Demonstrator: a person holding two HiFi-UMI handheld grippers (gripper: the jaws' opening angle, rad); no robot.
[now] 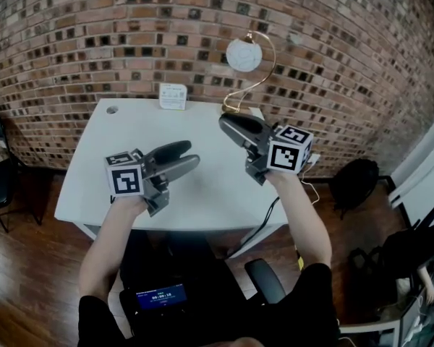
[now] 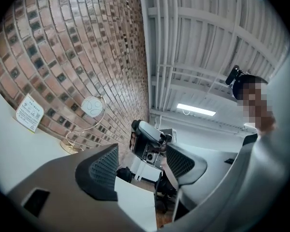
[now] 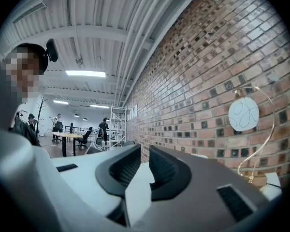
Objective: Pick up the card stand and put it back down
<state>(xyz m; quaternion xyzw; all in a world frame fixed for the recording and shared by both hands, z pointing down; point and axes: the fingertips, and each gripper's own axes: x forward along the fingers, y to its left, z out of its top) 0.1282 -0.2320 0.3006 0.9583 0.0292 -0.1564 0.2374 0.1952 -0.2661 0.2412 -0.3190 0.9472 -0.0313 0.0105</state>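
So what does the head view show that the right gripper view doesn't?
Head view only: the left gripper, the wooden floor, and a clear look at the card stand against the wall. Right gripper view only: ceiling lights and people around a distant table. Both: the brick wall, the gold stand with the white disc, and the right gripper, its fingers close together with nothing between them.

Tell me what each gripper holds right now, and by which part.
Nothing is held. The left gripper has its jaws wide apart, the right gripper narrowly apart; both are empty. The card stand sits untouched on the table.
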